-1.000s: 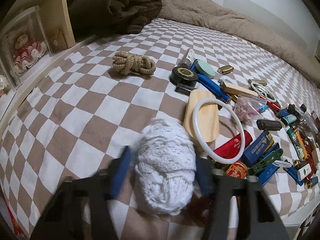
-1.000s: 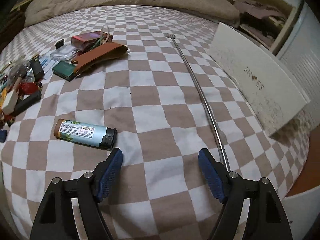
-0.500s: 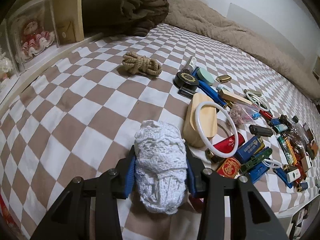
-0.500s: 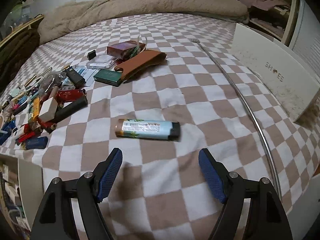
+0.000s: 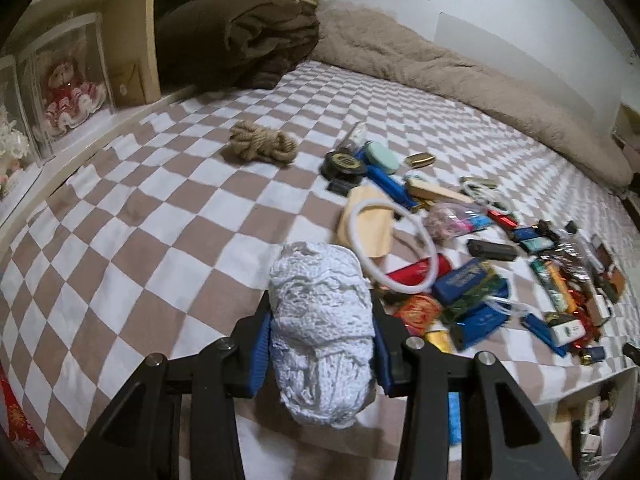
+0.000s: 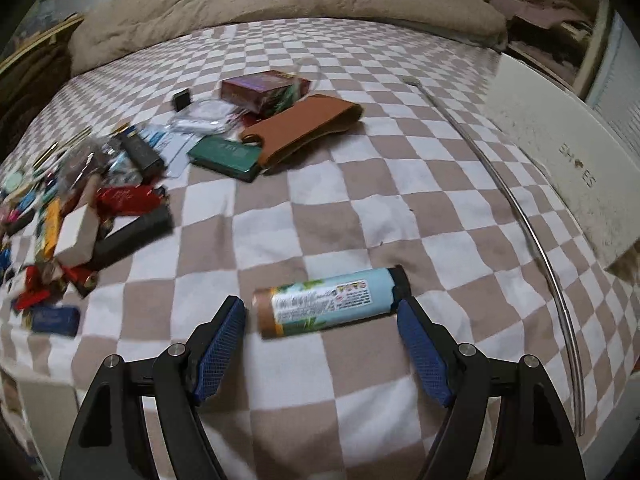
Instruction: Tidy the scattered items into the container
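Observation:
My left gripper [image 5: 320, 332] is shut on a white ball of knitted yarn [image 5: 320, 320], held a little above the checkered bedspread [image 5: 160, 216]. Both blue pads press its sides. Beyond it lies a heap of small items, among them a white ring [image 5: 394, 248] on a tan pouch and a coil of jute rope [image 5: 262, 146]. My right gripper [image 6: 322, 320] stands open just in front of a light-blue tube with a black cap [image 6: 332, 300], which lies crosswise on the bed. The tube's ends sit close to the fingertips, untouched. A white shoe box [image 6: 560, 160] stands at the right.
A long metal rod [image 6: 532, 232] runs along the bed beside the box. A brown leather case [image 6: 304, 128], a green box [image 6: 224, 158] and a maroon box [image 6: 264, 88] lie further back. A wooden shelf [image 5: 132, 52] with a boxed doll [image 5: 70, 92] borders the left. Blankets [image 5: 440, 68] line the far edge.
My left gripper closed onto the yarn ball and lifted it slightly. My right gripper swung left and came down towards the blue tube, which now lies between its fingertips.

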A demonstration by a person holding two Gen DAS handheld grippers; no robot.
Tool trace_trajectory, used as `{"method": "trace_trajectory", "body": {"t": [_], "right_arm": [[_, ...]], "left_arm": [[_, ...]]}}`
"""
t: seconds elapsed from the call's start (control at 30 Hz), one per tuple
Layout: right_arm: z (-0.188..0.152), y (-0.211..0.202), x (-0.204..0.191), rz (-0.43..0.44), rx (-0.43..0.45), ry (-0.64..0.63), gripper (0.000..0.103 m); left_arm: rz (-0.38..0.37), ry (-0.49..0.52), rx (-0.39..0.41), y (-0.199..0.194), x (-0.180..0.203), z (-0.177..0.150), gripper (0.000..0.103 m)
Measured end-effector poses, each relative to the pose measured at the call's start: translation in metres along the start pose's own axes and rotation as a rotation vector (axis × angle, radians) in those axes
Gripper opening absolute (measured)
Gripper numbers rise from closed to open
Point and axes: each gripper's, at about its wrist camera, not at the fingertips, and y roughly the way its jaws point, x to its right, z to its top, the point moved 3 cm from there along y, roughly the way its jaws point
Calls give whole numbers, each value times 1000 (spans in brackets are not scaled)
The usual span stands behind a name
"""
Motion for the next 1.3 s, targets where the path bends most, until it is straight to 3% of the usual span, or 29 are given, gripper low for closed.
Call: {"method": "trace_trajectory", "body": {"t": [0.17, 0.33, 0.47, 0.67, 0.83, 0.93, 1.1, 1.3], "right_arm": [[0, 3, 5, -4, 5, 26, 79], [-2, -5, -5, -65, 44, -133, 90], [-2, -7, 0, -10, 23, -225, 90], [2, -1, 14, 78, -2, -254, 90], [-1, -1, 17, 120, -2, -242, 90], [-5, -6, 17, 152, 12, -225, 83], [-15, -19, 10, 149, 46, -219, 83], [-34, -64, -15, 216, 94, -230, 82]], "left_arm": [[-64, -3, 15, -14, 13, -5, 42], [-105, 10, 31, -29, 25, -8, 42], [-150, 36, 41, -44, 39, -11, 42], [-225, 52, 38, -65, 58, -23, 42], [-217, 86, 41, -79, 67, -33, 42], [-230, 94, 36, -85, 69, -38, 42], [-235, 86, 25, -92, 67, -46, 42], [-244, 106, 31, -105, 70, -54, 42]]}}
